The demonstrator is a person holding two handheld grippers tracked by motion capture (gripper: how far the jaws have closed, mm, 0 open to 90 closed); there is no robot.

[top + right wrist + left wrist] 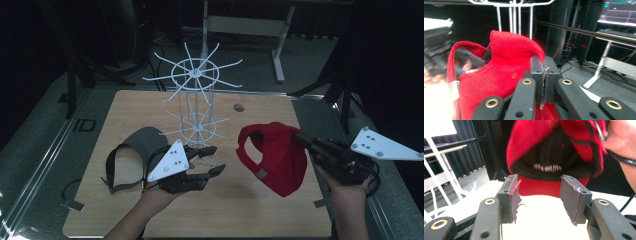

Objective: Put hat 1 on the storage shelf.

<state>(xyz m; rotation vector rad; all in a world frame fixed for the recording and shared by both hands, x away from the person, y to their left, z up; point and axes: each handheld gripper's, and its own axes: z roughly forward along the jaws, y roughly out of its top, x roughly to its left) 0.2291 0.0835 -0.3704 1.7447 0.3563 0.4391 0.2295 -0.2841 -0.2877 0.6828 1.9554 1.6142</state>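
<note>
Two caps and one white wire rack (196, 95) are counted on the table (240, 210). The red cap (274, 156) is held up at about 3 o'clock from the table centre, pinched at its edge by the closed jaws of the right gripper (303, 139). The grey cap (134, 152) is lying at 9 o'clock, untouched. The left gripper (214, 160) is held with jaws wide apart and nothing between them, pointed toward the red cap. Judged from this, no cap is yet hung on the rack; both hangings seem left.
</note>
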